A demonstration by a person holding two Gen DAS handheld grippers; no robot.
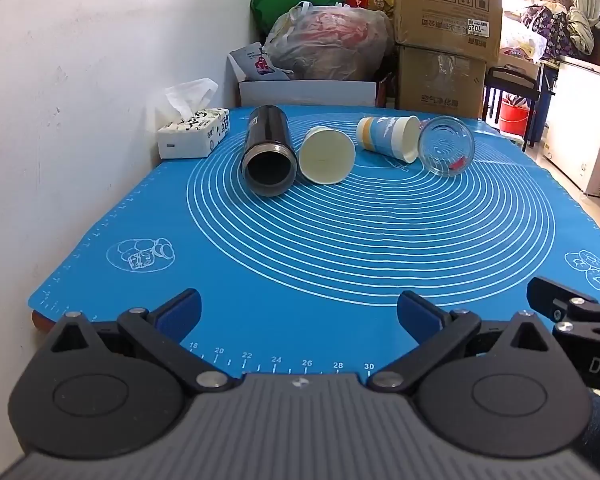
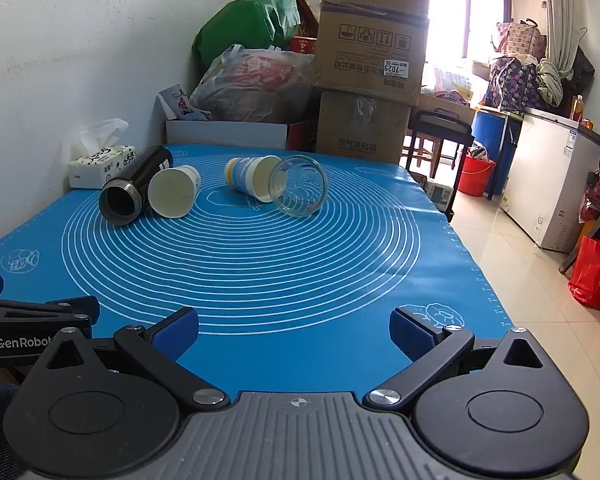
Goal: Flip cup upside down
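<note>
Several cups lie on their sides at the far end of the blue mat (image 1: pixel 340 240), mouths toward me: a black flask (image 1: pixel 266 152), a white paper cup (image 1: pixel 327 155), a blue-and-white paper cup (image 1: pixel 390 136) and a clear glass (image 1: pixel 446 146). In the right wrist view they are the flask (image 2: pixel 134 186), white cup (image 2: pixel 174 191), blue cup (image 2: pixel 252 176) and glass (image 2: pixel 299 185). My left gripper (image 1: pixel 299 312) is open and empty over the mat's near edge. My right gripper (image 2: pixel 294 330) is open and empty, beside it at the near right.
A tissue box (image 1: pixel 194 134) stands at the far left by the white wall. Cardboard boxes (image 1: pixel 446 36) and bags (image 1: pixel 328 44) are stacked behind the table. The mat (image 2: pixel 260 260) ends at the table's right edge, with tiled floor (image 2: pixel 512 264) and a white freezer (image 2: pixel 548 176) beyond.
</note>
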